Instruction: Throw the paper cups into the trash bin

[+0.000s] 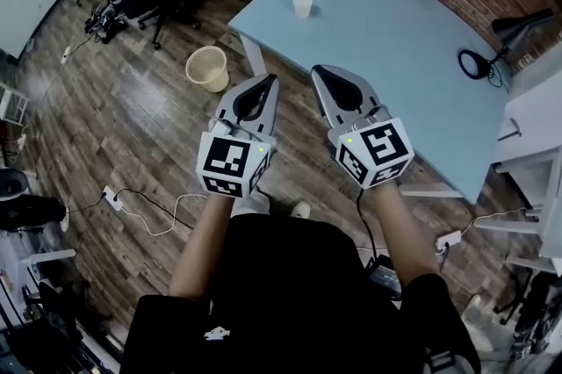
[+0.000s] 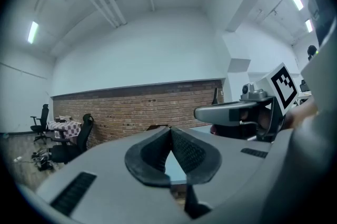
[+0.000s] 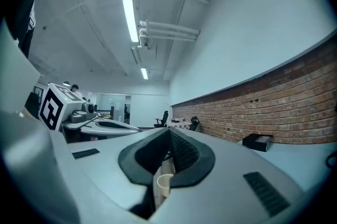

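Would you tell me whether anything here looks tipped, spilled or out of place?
Nothing stands out: the paper cup stands upright on the blue table, and the trash bin stands upright on the floor.

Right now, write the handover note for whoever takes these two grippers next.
Left gripper: shut, nothing between the jaws, held level over the floor by the table edge.
Right gripper: shut, empty, beside the left one and aimed toward the cup.
Paper cup: upright on the blue table, apart from both grippers; it is the only cup in view.
Trash bin: on the wooden floor, left of the table's near corner.
Done: nothing yet; the cup is not picked up.
Left: open a gripper, reach across to the cup, grip it, carry it to the bin and drop it in.
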`<state>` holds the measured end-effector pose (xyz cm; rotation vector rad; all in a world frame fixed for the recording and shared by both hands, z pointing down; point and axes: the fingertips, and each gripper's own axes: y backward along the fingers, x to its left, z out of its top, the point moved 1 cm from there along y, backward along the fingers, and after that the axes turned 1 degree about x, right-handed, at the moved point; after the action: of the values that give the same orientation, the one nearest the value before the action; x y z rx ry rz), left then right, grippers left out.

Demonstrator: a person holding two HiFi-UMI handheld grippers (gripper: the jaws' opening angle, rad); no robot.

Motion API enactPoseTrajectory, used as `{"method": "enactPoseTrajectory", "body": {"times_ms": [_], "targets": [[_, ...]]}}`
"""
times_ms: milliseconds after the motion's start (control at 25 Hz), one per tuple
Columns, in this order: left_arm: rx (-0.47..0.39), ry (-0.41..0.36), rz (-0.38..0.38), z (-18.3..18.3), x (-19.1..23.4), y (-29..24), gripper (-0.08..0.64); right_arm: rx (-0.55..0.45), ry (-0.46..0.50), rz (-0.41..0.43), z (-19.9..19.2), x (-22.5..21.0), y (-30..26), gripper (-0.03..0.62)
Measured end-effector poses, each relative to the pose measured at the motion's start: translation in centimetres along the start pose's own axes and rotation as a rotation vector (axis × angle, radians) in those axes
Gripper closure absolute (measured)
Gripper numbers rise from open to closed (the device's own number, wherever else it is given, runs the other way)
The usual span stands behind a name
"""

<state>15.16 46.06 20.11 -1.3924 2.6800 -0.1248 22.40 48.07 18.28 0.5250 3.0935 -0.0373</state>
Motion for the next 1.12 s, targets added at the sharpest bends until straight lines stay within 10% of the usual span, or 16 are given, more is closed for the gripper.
{"method": "enactPoseTrajectory", "body": {"times_ms": [1120], "targets": [[0.036,0.055,0.039,-1.9,12.5,-5.5,0.557,0.031,0.004,-0.015,0.1,-2.2,-12.9,0.591]]}}
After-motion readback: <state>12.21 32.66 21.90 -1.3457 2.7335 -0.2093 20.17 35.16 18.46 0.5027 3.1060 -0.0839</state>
